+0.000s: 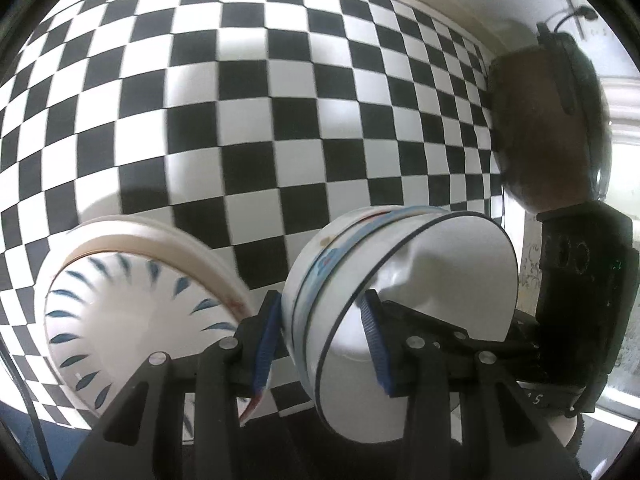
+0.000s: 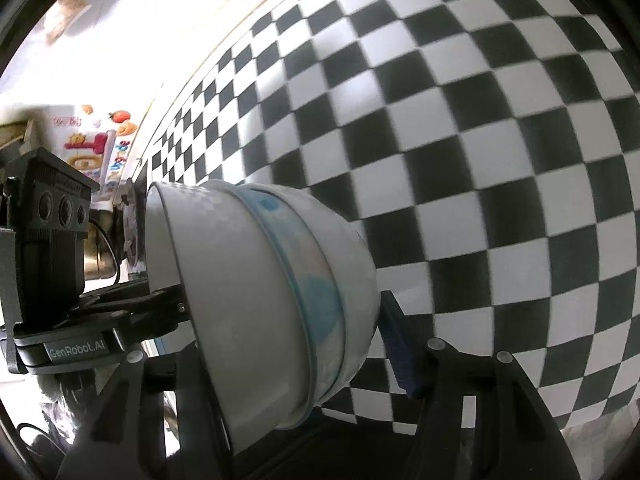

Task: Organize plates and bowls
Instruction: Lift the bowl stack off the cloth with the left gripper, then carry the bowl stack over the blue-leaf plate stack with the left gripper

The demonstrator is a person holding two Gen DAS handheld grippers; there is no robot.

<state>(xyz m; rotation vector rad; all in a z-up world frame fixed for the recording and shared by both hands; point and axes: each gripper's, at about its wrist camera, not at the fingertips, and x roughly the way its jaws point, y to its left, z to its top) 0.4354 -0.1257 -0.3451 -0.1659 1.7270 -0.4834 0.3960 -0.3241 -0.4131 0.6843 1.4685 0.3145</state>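
bowls nested in a tilted stack above the checkered cloth, both grippers clamped on it.
left gripper pinches the rim wall; right gripper straddles the stack's sides. plate pile lies just beside. left gripper's body reads "genrobot.ai".

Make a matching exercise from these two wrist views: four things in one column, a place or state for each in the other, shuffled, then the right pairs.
Things
1. stack of bowls
2. plate with blue leaf marks
3. checkered cloth
4. left gripper

Places or states
A. covers the table, black and white
B. lies on the cloth, left of the bowls in the left wrist view
C. shut across the bowl wall, one finger inside, one outside
D. nested together, tilted on their side above the cloth

Pairs: 1-D, 2-B, 3-A, 4-C
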